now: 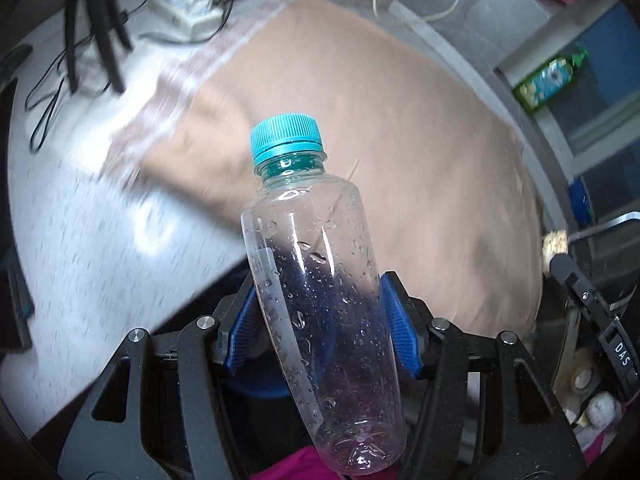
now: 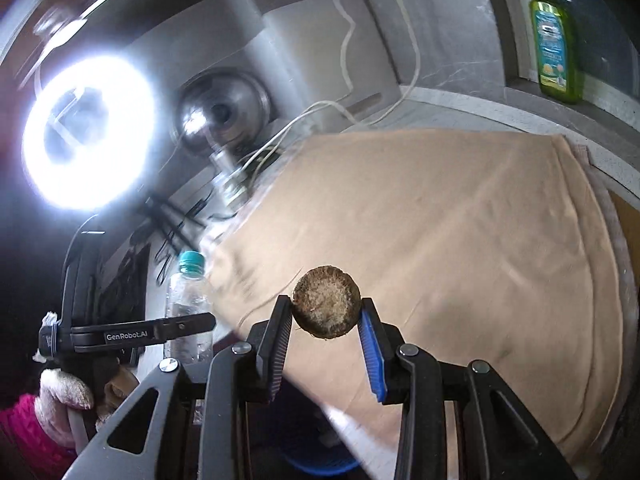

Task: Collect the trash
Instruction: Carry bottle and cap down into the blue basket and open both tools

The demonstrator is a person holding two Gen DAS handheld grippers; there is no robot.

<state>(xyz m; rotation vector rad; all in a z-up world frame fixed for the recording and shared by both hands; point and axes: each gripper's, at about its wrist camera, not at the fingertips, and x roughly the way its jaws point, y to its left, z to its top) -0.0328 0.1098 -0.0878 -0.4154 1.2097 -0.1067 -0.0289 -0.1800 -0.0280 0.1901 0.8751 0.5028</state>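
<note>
In the left wrist view my left gripper is shut on an empty clear plastic bottle with a teal cap; its blue pads press the bottle's sides and the cap points away from me. The same bottle shows at the lower left of the right wrist view. My right gripper is shut on a round brown fibrous husk piece, clamped between its tips above a tan cloth. That husk piece appears at the right edge of the left wrist view.
The tan cloth covers a table. A white surface with black cables and a power strip lies to the left. A green soap bottle stands on a ledge. A bright ring light glares at left. A blue rim shows below.
</note>
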